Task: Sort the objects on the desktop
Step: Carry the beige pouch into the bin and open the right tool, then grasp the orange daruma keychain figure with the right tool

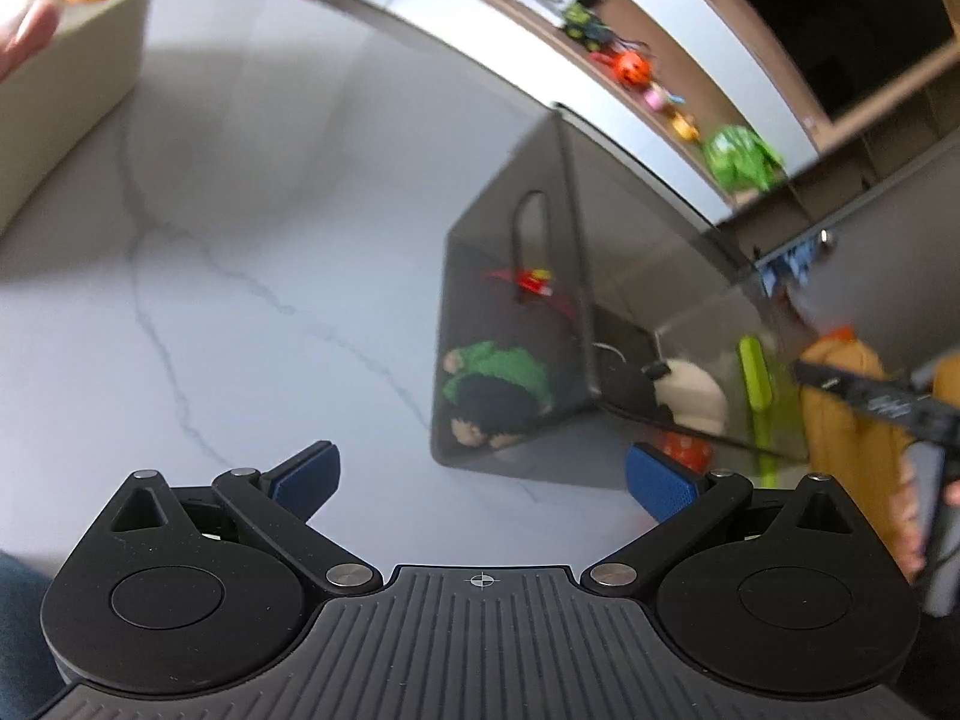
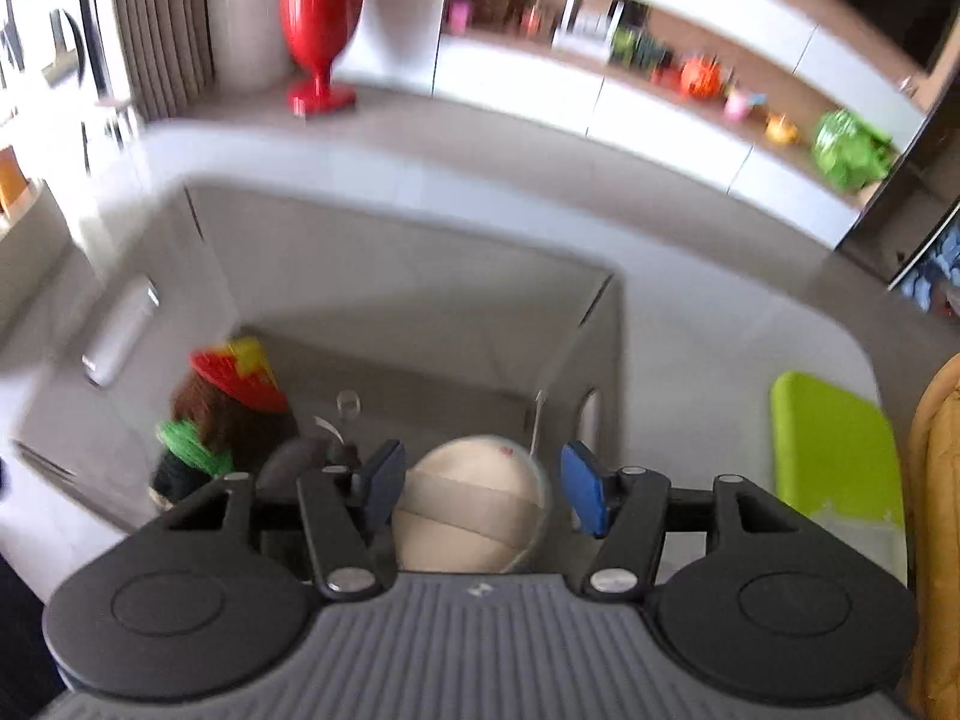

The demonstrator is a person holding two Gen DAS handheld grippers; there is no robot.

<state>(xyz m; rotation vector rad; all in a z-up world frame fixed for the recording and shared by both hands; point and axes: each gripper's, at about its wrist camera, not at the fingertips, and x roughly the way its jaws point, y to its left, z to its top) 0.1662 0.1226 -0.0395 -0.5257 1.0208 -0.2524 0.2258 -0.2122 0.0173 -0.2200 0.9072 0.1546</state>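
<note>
The cream ball (image 2: 474,504) lies inside the grey bin (image 2: 372,252), in its right-hand part, and in my right wrist view it sits low between the fingers of the right gripper (image 2: 480,489). That gripper's jaws are spread; the left pad stands just beside the ball's edge and the right pad is clear of it, so I see no pinch on the ball. To the left of the ball, in the same bin, I see a dark plush figure (image 2: 222,426) wearing a red and yellow hat (image 2: 240,369) and a green collar. A lime-green flat item (image 2: 834,444) lies on the table to the right of the bin.

In my left wrist view the left gripper (image 1: 483,480) hangs over the bare marble tabletop (image 1: 240,300) with its jaws spread wide and nothing between them. The grey bin (image 1: 510,228) stands to the right of it, and its semi-transparent wall shows a green and dark plush toy (image 1: 498,384) plus a small red item (image 1: 534,282). The cream ball (image 1: 690,396) is visible in the bin's nearer compartment, with the lime-green item (image 1: 756,384) just beyond it. A beige tray (image 1: 78,78) sits at the upper left of the table, and a hand (image 1: 24,42) shows at its edge. The view is blurred, so finer details I cannot tell
</note>
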